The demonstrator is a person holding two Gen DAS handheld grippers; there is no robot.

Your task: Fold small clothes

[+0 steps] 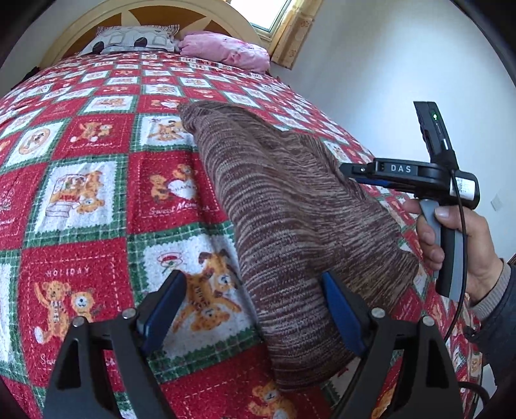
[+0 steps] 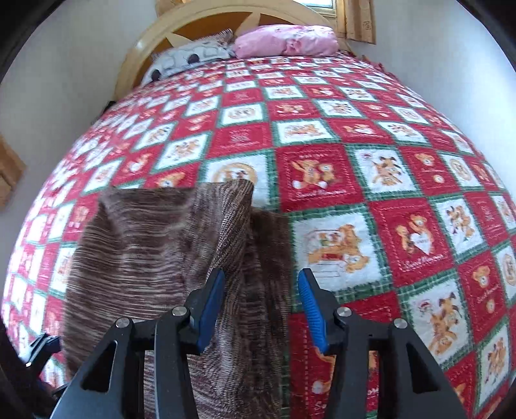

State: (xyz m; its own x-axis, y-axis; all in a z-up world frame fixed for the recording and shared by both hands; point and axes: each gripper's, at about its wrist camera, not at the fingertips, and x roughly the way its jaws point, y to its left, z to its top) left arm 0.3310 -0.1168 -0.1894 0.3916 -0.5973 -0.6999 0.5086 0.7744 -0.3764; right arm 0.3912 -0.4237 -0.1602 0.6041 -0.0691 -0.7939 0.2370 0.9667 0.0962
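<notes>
A brown striped knitted garment (image 1: 290, 209) lies on the bed's red, white and green teddy-bear quilt (image 1: 90, 193). My left gripper (image 1: 254, 299) is open wide just above the garment's near end. Its right finger is over the knit and its left finger over bare quilt. My right gripper (image 1: 343, 168), held by a hand (image 1: 451, 245), hovers at the garment's right edge. In the right wrist view the right gripper (image 2: 261, 290) stands open. The garment (image 2: 145, 245) has a raised fold (image 2: 232, 206), and its edge runs loosely between the blue pads (image 2: 211, 299).
A grey patterned pillow (image 1: 132, 40) and a pink pillow (image 1: 225, 51) lie at the wooden headboard (image 1: 96, 19). A window (image 1: 267, 16) and a white wall (image 1: 403, 64) border the bed on the right. The quilt (image 2: 387, 193) extends right of the garment.
</notes>
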